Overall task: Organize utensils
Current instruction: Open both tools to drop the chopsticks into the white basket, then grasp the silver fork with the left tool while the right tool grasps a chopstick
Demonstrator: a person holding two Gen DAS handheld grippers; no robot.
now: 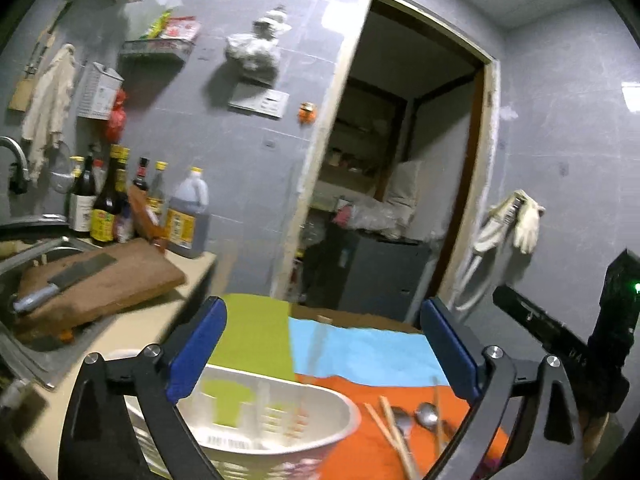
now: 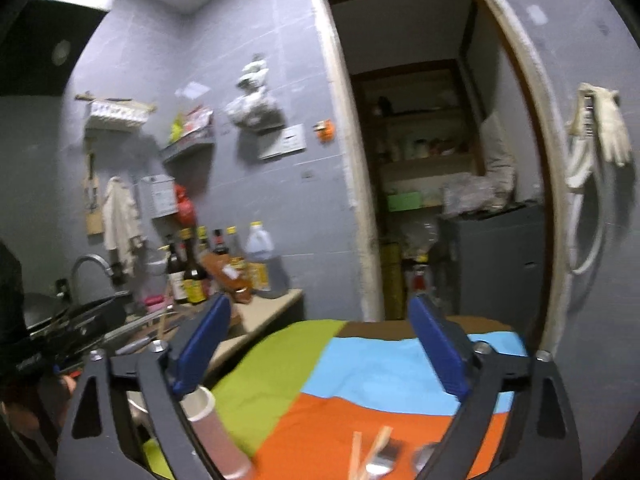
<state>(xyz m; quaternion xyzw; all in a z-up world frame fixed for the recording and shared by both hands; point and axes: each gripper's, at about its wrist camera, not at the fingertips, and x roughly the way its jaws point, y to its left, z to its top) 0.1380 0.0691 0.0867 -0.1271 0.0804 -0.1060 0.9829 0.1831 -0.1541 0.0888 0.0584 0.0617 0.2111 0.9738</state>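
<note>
Wooden chopsticks [image 1: 394,436] and two metal spoons [image 1: 426,414] lie on the orange part of a green, blue and orange cloth [image 1: 372,354]. A white utensil holder [image 1: 280,416] stands on the cloth at the left, below my left gripper [image 1: 324,344], which is open and empty above it. In the right wrist view my right gripper [image 2: 320,344] is open and empty above the cloth [image 2: 384,364]. The chopsticks [image 2: 366,454] and spoons [image 2: 382,466] show blurred at the bottom edge. The holder [image 2: 214,428] is pinkish-white at lower left.
A sink with a cutting board [image 1: 108,276] and a cleaver [image 1: 60,280] is at the left. Sauce bottles [image 1: 116,200] stand against the tiled wall. An open doorway [image 1: 396,184] lies beyond the table. The other gripper's body [image 1: 600,340] is at the right edge.
</note>
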